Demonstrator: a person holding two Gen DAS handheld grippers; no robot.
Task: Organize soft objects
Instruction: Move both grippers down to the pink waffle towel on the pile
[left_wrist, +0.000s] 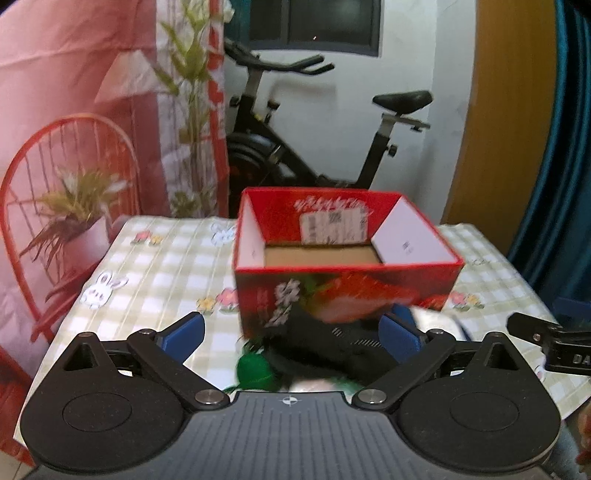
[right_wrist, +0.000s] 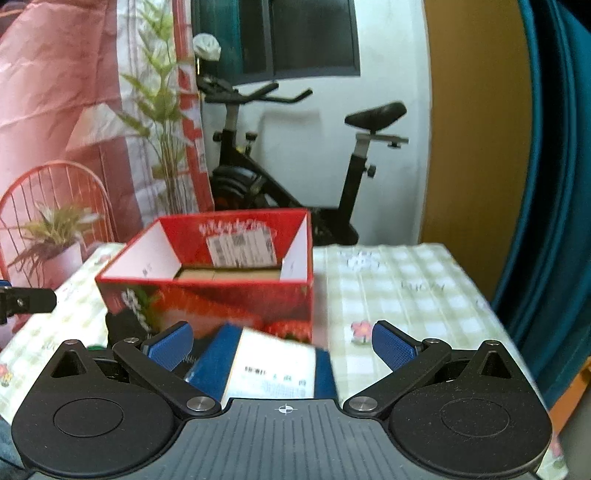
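An open red cardboard box (left_wrist: 347, 284) with strawberry print stands on the checked tablecloth (left_wrist: 155, 273); its inside looks empty. It also shows in the right wrist view (right_wrist: 221, 295). My left gripper (left_wrist: 291, 332) is open over a black soft item (left_wrist: 332, 350) and a green soft piece (left_wrist: 255, 371) lying in front of the box. My right gripper (right_wrist: 282, 347) is open over a blue and white packet (right_wrist: 273, 369) lying in front of the box. The black item (right_wrist: 123, 326) shows at the left there.
A red wire chair (left_wrist: 70, 184) with a potted plant stands to the left of the table. An exercise bike (left_wrist: 306, 147) stands behind it by the white wall. A blue curtain (right_wrist: 554, 184) hangs at the right. The right gripper's tip (left_wrist: 546, 336) shows at the edge.
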